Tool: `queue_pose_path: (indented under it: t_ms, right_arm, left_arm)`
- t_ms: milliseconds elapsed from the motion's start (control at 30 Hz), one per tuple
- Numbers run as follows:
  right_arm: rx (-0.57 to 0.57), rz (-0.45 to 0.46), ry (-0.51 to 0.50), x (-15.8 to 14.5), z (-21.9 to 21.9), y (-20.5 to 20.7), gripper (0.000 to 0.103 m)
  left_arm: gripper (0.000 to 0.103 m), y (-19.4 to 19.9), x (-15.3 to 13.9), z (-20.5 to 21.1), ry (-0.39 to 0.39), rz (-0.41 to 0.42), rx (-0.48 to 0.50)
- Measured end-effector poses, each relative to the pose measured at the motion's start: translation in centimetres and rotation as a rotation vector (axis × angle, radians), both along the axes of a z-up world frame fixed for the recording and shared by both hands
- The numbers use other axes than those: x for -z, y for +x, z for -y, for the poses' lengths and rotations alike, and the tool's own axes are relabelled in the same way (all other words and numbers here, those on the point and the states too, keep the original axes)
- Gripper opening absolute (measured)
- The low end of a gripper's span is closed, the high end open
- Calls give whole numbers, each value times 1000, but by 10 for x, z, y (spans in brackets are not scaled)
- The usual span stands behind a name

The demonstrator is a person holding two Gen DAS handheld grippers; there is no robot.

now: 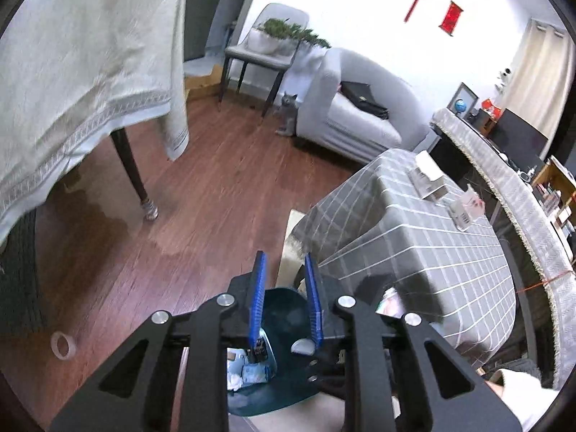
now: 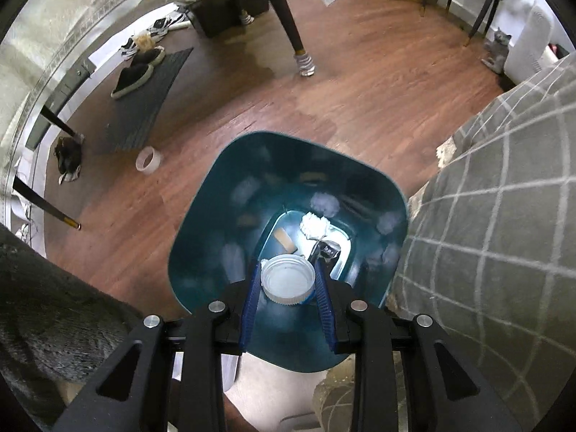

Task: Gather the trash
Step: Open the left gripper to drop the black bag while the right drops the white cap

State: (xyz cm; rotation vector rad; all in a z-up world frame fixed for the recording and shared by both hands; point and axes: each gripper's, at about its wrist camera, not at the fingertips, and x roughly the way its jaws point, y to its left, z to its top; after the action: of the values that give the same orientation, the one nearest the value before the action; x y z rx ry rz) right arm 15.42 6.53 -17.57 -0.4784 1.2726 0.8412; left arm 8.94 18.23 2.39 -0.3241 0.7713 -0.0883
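While right gripper (image 2: 288, 284) clamps white cap (image 2: 287, 283) inside bin rim (image 2: 392, 187), left gripper (image 1: 284, 302) gapes empty.

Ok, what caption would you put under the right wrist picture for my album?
Right gripper holds a white bottle cap over the teal trash bin, above crumpled tissue.
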Motion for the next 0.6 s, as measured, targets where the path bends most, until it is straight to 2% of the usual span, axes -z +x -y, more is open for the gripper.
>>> queue_pose_path:
  t_ms: [167, 200, 233, 267, 433, 533, 600]
  right_arm:
    - [-13, 3, -50, 20, 5, -4, 31]
    - [-12, 7, -61, 23, 7, -4, 39]
    - [-10, 13, -70, 26, 7, -4, 51]
    - [-11, 17, -78, 28, 8, -5, 54]
    - [-32, 23, -78, 27, 12, -8, 55]
    - [-52, 36, -49, 16, 12, -13, 55]
    - [-69, 49, -19, 4, 11, -17, 51]
  left_arm:
    - [22, -2, -19, 12, 29, 50, 29]
    - [22, -2, -22, 14, 25, 59, 34]
    - [22, -1, -24, 16, 23, 65, 38]
    - [22, 0, -27, 19, 23, 74, 43]
    - [24, 0, -38, 29, 32, 108, 60]
    - [28, 1, -41, 33, 31, 120, 52]
    - [31, 3, -43, 34, 29, 125, 46]
